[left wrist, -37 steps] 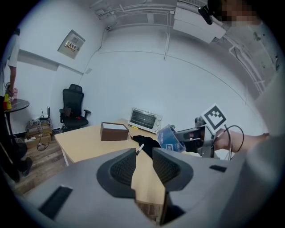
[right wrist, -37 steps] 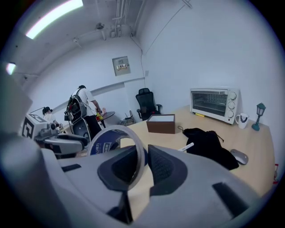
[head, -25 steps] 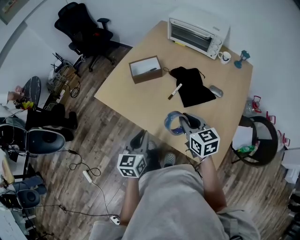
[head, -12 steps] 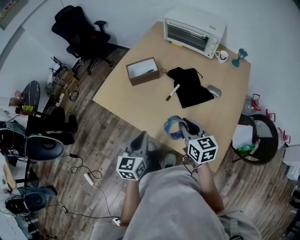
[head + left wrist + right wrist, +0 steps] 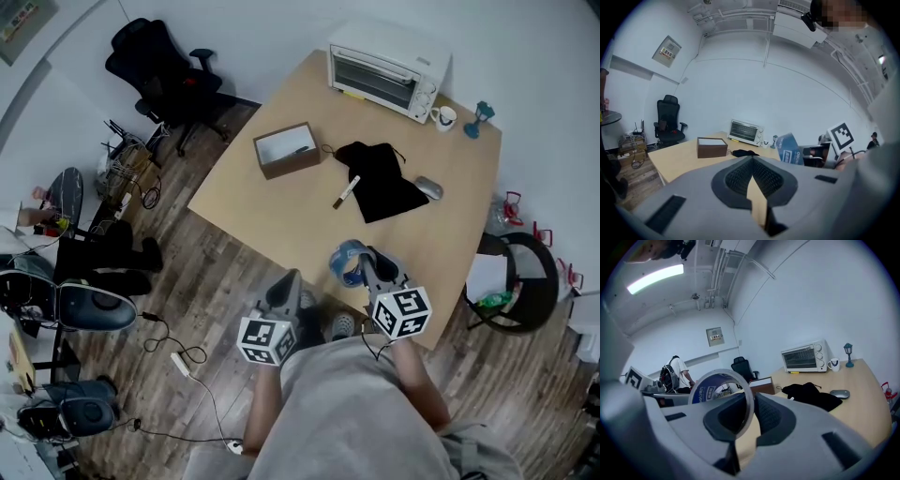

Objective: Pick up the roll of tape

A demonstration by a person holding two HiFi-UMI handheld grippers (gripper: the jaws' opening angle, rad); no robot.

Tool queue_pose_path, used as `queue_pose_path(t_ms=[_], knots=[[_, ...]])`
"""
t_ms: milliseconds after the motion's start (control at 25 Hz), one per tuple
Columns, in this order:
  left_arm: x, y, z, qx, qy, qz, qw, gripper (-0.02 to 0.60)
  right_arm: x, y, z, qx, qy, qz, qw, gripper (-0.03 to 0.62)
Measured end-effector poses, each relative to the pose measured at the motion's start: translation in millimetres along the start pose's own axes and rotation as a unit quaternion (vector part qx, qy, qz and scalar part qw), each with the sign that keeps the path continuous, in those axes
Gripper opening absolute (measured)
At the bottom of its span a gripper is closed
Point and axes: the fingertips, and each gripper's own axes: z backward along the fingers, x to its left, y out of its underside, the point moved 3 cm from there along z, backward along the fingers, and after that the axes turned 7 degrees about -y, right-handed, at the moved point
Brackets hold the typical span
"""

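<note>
Tape roll [image 5: 348,262] in right gripper [image 5: 367,266], jaws just closing — seemingly above table [image 5: 298,225] edge.

My grey T-shirt [image 5: 347,412], left gripper [image 5: 286,281] and right gripper [image 5: 367,261] in grey plastic, black ribbed pads [image 5: 736,178], black-and-white marker cube [image 5: 265,339] on each

Head view looks steeply down; gripper views look across the shared table [image 5: 281,199]

Toaster oven [image 5: 386,71], box [image 5: 287,150], marker [image 5: 347,192] on table [image 5: 272,202]
</note>
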Motion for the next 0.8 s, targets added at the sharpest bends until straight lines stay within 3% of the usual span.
queue_pose_path(t_ms=[800], knots=[[-5.2, 4.0, -4.0, 0.013, 0.008, 0.002, 0.9999, 0.006, 3.5, 5.4, 0.2, 0.004, -0.020, -0.012, 1.000, 0.051]])
